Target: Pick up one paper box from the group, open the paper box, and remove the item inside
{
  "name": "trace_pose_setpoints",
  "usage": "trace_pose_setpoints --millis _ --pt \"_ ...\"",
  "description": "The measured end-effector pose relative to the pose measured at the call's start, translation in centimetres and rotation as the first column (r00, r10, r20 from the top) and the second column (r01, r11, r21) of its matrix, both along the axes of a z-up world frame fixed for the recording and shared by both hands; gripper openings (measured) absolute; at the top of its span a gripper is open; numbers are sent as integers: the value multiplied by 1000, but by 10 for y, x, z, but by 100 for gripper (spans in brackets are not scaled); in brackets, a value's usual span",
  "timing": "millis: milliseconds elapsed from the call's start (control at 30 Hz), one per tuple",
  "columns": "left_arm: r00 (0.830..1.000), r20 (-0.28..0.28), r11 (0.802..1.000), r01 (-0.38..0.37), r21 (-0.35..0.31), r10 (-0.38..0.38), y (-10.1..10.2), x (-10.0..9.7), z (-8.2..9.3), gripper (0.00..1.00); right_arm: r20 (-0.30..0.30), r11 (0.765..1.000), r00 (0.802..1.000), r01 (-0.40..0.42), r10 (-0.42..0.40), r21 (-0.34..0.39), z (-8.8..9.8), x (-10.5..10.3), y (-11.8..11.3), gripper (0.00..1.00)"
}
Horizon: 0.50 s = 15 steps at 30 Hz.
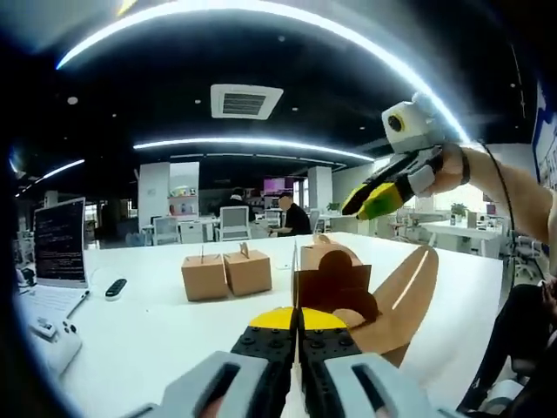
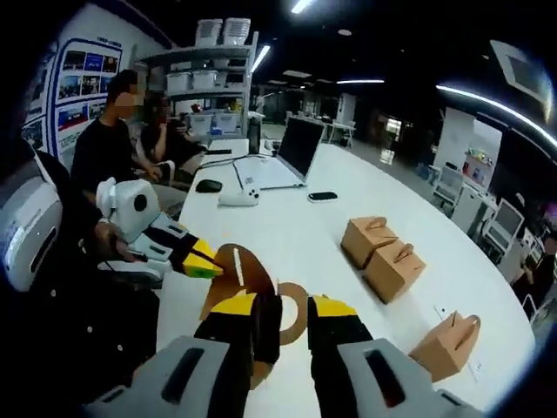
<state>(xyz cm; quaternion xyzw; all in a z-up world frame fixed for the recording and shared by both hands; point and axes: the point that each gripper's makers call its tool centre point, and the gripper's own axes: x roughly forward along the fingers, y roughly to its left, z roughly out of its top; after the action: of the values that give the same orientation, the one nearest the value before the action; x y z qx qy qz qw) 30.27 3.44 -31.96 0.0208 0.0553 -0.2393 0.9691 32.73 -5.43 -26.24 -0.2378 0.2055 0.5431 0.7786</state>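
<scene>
Here the opened paper box (image 1: 348, 292), flaps spread wide, is pinched at its edge by the closed left hand-held gripper (image 1: 297, 320) above the white tabletop (image 1: 157, 318); its contents cannot be made out. The right hand-held gripper (image 2: 283, 313) stands parted around a brown flap. Three closed boxes (image 2: 383, 252) sit nearby.

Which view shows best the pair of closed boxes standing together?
The right gripper view: both closed boxes show from above, handles and tops visible, on the white table. The left gripper view shows them smaller, side-on.
</scene>
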Motion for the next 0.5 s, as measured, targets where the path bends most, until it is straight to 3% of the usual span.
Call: trace_pose_setpoints --millis 133,167,300,367,500 --pt "1000 -6 1000 -6 2 6 1 -1 0 3 -5 1000 1000 -10 10 -26 -8 -8 3 22" --pt "1000 -7 1000 -7 3 7 1 -1 -1 3 -63 992 998 -11 3 -126 -51 -25 14 22" --pt "1000 -14 1000 -3 9 3 0 -3 -1 3 -83 989 996 22 -34 -145 -66 -19 21 19" --pt "1000 -16 1000 -1 11 1 0 -4 -1 3 -106 986 993 31 -49 -166 -72 -17 22 15" --pt "1000 -18 1000 -5 21 6 1 -3 -1 3 -95 975 995 17 -39 -220 -77 -18 24 3"
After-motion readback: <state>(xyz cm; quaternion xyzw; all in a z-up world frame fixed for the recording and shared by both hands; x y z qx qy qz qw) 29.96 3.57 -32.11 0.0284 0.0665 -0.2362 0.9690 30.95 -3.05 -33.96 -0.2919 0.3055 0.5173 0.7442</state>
